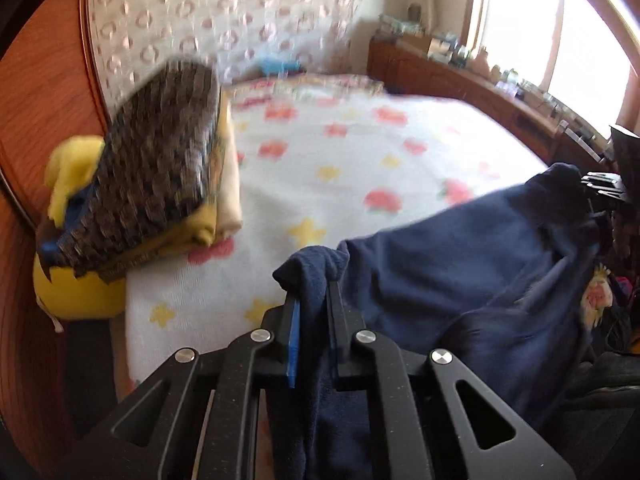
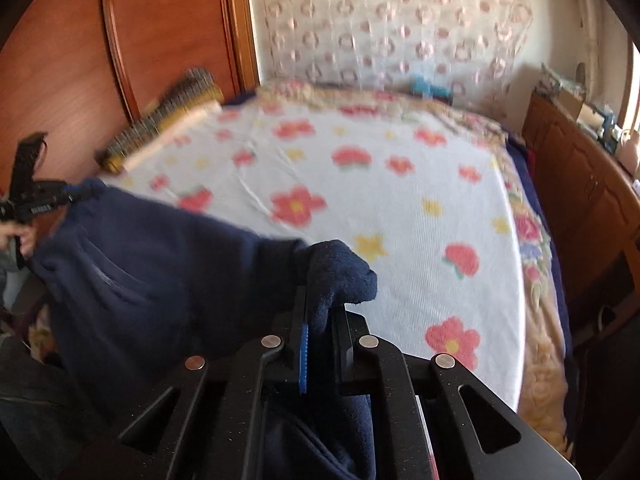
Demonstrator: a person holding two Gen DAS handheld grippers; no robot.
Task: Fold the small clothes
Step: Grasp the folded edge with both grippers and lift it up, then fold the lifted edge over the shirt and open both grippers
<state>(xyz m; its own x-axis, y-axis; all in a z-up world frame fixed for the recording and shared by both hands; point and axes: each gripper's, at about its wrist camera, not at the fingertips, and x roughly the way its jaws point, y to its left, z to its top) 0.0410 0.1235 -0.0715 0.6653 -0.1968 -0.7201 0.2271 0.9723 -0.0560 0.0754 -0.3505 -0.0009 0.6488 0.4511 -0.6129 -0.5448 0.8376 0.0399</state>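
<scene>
- Navy fleece garment (image 1: 460,280) hangs stretched between the two tools, lifted above the near edge of the bed (image 1: 340,168).
- Left tool (image 1: 314,300) has its jaws closed tight on one bunched corner of the fleece; cloth wraps over the fingertips and falls down between the fingers toward the camera.
- A blue pad (image 1: 294,344) shows on the inner face of the left finger, pressed against the fabric.
- Right tool (image 2: 322,312) is likewise clamped on the opposite corner, with a thick fold of fleece rising above its tips and drooping to the right.
- In the right wrist view the garment runs left from that grip to the far left tool, which pinches the other end; a few fingers (image 2: 26,240) of the person show just under it.
- In the left wrist view the right tool appears small at the right edge, at the far end of the cloth.
- A seam or pocket line (image 2: 108,276) crosses the fleece near its left part.
- Bed carries a white blanket with red flowers and yellow stars, bare across its middle.
- A stack of folded clothes (image 1: 160,184) lies at the bed's left edge: a dark knit piece on top, yellow and cream pieces under it.
- A yellow item (image 1: 76,292) sits just beside the stack, against the wooden panel (image 1: 44,92).
- A patterned cover (image 2: 384,28) stands at the head of the bed.
- A wooden cabinet (image 2: 580,184) with small clutter runs along the right side, under a bright window (image 1: 560,36).
- Both views are blurred.
</scene>
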